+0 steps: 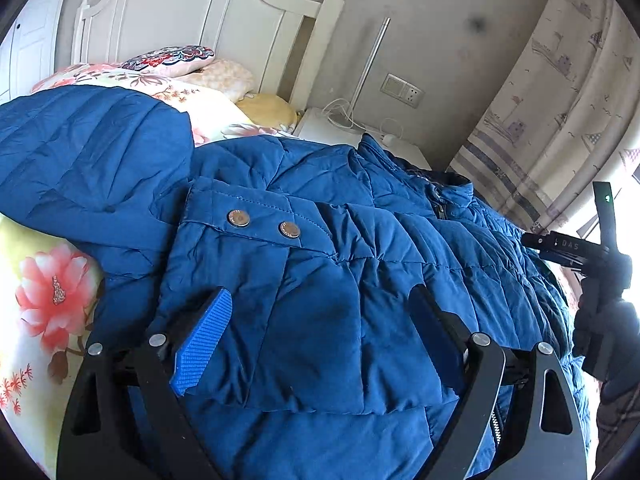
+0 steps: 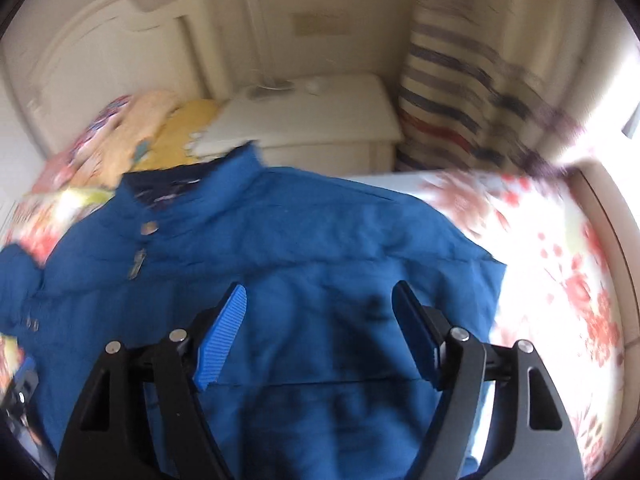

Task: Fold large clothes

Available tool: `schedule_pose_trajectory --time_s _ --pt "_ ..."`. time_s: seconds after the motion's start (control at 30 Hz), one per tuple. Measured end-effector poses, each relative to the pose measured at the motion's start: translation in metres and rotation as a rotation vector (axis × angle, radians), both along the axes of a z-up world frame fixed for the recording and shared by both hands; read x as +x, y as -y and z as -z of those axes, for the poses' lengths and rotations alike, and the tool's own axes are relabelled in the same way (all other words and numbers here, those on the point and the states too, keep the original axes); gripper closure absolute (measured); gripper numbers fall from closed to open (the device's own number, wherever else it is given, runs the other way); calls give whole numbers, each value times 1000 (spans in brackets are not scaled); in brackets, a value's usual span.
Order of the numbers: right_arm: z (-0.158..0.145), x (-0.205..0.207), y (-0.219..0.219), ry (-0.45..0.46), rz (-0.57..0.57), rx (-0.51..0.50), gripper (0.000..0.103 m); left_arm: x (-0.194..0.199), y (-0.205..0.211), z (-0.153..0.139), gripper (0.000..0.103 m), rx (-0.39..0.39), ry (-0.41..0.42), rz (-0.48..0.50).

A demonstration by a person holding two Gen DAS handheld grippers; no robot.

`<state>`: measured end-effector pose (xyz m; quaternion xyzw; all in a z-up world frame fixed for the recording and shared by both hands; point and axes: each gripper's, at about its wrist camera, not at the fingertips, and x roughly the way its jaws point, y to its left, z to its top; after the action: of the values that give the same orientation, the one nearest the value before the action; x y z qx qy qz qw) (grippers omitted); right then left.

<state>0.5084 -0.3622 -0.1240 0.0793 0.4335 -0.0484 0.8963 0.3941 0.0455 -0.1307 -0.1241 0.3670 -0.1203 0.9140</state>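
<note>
A large blue quilted jacket (image 1: 328, 248) lies spread on a bed with a floral sheet (image 1: 48, 288). One sleeve with a two-snap cuff tab (image 1: 264, 224) is folded across the body. The hood (image 1: 88, 148) lies to the left. My left gripper (image 1: 320, 320) is open, its blue pads just above the folded sleeve, holding nothing. The right wrist view is blurred: the jacket (image 2: 304, 248) with its collar (image 2: 224, 168) lies below my right gripper (image 2: 320, 332), which is open and empty. The right gripper's body also shows at the right edge of the left wrist view (image 1: 600, 264).
A white headboard (image 1: 192, 16) and pillows (image 1: 172, 60) stand at the far end. A white nightstand (image 2: 312, 120) with a lamp pole (image 1: 372, 60) and cables sits beside the bed. A striped curtain (image 1: 552, 112) hangs at the right. Floral sheet (image 2: 560, 280) shows right of the jacket.
</note>
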Motion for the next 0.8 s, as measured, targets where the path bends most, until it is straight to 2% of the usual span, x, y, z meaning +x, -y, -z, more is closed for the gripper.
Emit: schedule_pose_trajectory --time_s 0.1,0.2,0.23,0.27,0.3,0.37,0.43,0.5,0.57,0.67,0.77,0.8 --pt "26 8 -20 -76 -77 -101 23 0 0 0 17 0 0 0" --pt "19 4 -17 -90 -21 -91 26 1 1 0 17 4 0 0" --pt "13 0 -16 -81 14 -92 26 1 1 0 17 4 1 0" --pt "2 -12 -21 -34 14 -65 26 1 1 1 17 4 -1 0" --pt "-10 -27 -31 31 -36 -24 26 2 1 1 17 6 -1 0" --pt "-15 -48 -54 62 -104 -42 25 2 2 2 17 9 -1 1" --pt "-5 -58 -74 29 -172 -68 24 3 2 2 17 12 -2 0" --pt "18 -58 -86 -42 -214 -81 21 3 3 3 17 14 -1 0" --pt "32 -57 -86 -38 -211 -81 19 3 3 2 17 14 -1 0" --pt "23 -62 -81 -47 -180 -68 19 2 2 2 17 14 0 0" --pt "1 -87 -72 43 -187 -3 19 3 3 3 17 16 -1 -1" --pt "-2 -94 -70 54 -181 -10 19 3 3 3 17 18 -1 -1"
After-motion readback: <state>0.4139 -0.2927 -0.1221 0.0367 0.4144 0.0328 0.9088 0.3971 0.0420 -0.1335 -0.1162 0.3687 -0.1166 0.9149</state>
